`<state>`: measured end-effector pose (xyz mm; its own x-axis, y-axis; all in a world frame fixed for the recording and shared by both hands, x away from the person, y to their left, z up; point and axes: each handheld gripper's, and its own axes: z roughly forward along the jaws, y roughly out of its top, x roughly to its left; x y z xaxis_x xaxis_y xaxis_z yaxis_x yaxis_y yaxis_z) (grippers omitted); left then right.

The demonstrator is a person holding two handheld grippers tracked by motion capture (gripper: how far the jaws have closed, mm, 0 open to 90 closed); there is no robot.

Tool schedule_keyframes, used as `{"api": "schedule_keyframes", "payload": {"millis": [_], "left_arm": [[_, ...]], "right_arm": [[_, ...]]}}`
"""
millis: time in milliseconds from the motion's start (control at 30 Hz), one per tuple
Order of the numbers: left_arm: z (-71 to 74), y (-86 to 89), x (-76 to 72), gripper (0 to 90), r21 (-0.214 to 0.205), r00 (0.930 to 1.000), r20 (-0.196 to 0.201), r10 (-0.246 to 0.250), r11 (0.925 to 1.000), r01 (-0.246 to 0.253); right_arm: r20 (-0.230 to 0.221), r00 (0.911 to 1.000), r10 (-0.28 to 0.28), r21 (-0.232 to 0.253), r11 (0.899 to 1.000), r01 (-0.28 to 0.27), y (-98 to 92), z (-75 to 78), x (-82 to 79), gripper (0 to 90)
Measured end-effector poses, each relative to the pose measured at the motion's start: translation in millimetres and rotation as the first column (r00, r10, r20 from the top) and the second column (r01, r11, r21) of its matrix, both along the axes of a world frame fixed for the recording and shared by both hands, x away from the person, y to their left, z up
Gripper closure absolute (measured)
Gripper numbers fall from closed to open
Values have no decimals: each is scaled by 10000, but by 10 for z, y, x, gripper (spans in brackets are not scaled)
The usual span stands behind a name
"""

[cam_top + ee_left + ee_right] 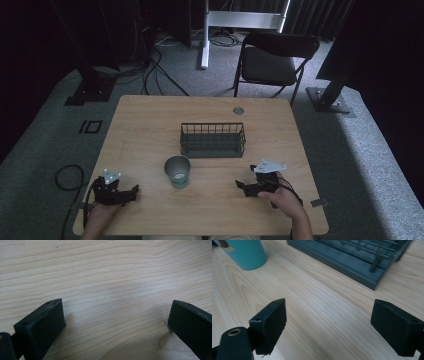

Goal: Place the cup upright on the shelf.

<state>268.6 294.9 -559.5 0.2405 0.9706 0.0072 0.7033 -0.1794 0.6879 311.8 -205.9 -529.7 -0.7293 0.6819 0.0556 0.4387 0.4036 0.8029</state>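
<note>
Work not yet begun: teal cup (177,171) stands upright on the wooden table (150,130), just before the wire basket (213,140), between left gripper (134,190) and right gripper (241,184), both wide open, empty

Bare table (150,130) lies between each gripper and the cup (177,171); the wire basket (213,140) blocks passage just behind the cup.

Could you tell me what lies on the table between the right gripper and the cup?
Nothing: in the high view the stretch of table between the right gripper and the cup is bare wood. The basket stands farther back, off that line.
</note>
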Motion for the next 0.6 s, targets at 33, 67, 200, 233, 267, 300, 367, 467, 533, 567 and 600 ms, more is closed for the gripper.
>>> {"api": "schedule_keyframes", "payload": {"millis": [33, 67, 200, 233, 267, 300, 367, 467, 533, 567, 600], "left_arm": [[0, 0, 0, 14, -1, 10000, -6, -2, 10000, 2], [0, 0, 0, 14, 1, 10000, -6, -4, 10000, 4], [0, 0, 0, 14, 0, 10000, -6, -3, 10000, 3], [0, 0, 0, 14, -2, 10000, -5, -3, 10000, 3], [0, 0, 0, 14, -2, 10000, 1, 0, 10000, 0], [0, 0, 0, 14, -1, 10000, -5, -2, 10000, 2], [0, 0, 0, 14, -3, 10000, 0, -1, 10000, 1], [0, 0, 0, 14, -2, 10000, -5, -2, 10000, 2], [0, 0, 0, 14, -3, 10000, -1, 0, 10000, 0], [1, 1, 0, 14, 2, 10000, -7, -4, 10000, 4], [0, 0, 0, 14, -1, 10000, -7, -7, 10000, 7]], "right_arm": [[42, 10000, 83, 27, 10000, -83, 40, 6, 4, 129], [42, 9999, 159, 28, 9999, -159, 60, 10, 8, 129], [98, 9991, 404, 107, 9991, -405, 166, 32, 29, 129], [107, 9991, 416, 166, 9990, -418, 188, 38, 35, 129], [80, 9988, 475, 215, 9986, -476, 211, 43, 39, 129], [103, 9985, 539, 194, 9983, -541, 236, 48, 40, 129], [126, 9978, 656, 274, 9975, -659, 286, 57, 46, 129], [162, 9961, 865, 325, 9957, -870, 373, 72, 56, 129], [219, 9952, 950, 325, 9949, -957, 418, 79, 62, 129], [198, 9944, 1037, 309, 9941, -1043, 442, 81, 64, 129], [203, 9940, 1075, 337, 9936, -1081, 466, 83, 67, 129]]}}
